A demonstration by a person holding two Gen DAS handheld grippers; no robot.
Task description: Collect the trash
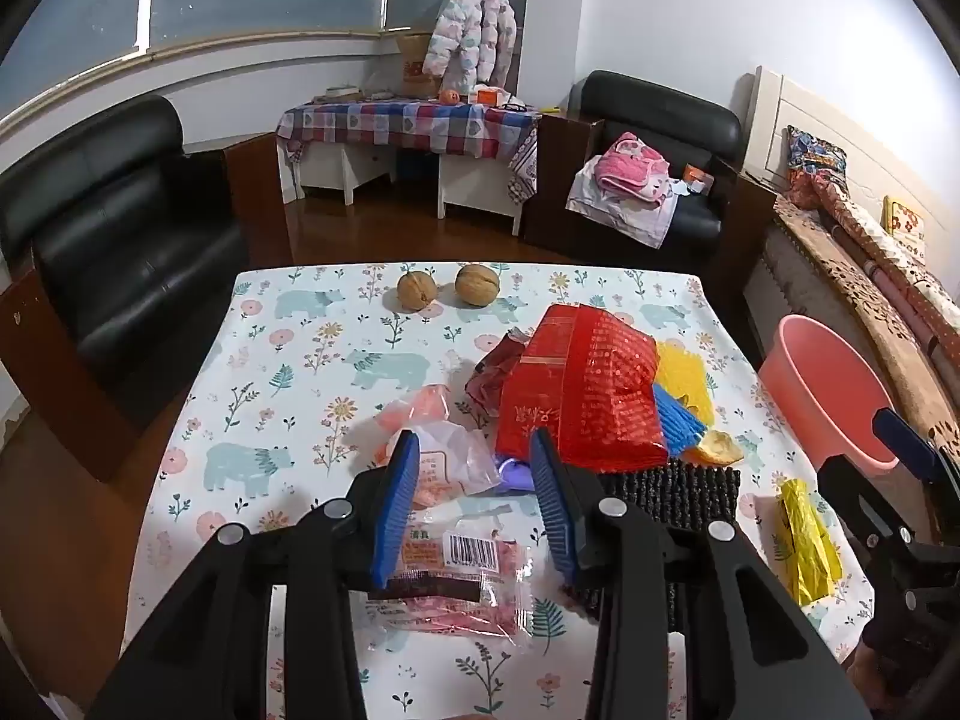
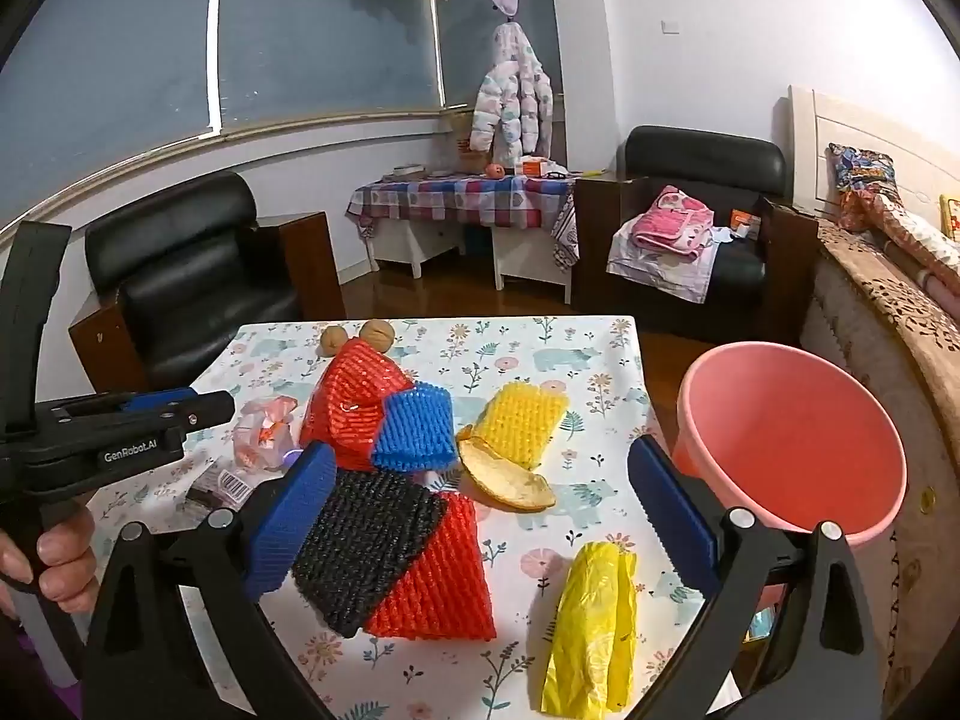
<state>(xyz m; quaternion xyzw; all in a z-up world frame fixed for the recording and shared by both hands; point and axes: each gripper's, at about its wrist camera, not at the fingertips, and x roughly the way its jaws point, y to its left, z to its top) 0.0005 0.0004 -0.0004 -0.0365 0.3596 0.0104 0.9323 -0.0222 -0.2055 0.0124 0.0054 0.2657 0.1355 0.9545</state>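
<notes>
Little of the job looks done: the pink bin (image 2: 792,444) off the right gripper's (image 2: 486,516) far side shows nothing inside, and every scrap lies on the table (image 1: 312,360). The right gripper stands wide apart and empty, with the black foam net (image 2: 366,546) and red net (image 2: 438,576) just ahead between its fingers and the yellow bag (image 2: 594,624) below. The left gripper (image 1: 474,504) is half open, holding nothing, over a clear wrapper (image 1: 462,576). Two walnuts (image 1: 444,288) sit far ahead.

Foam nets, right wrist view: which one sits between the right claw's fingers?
The black foam net, overlapping the red one. The blue and yellow nets lie farther back.
</notes>
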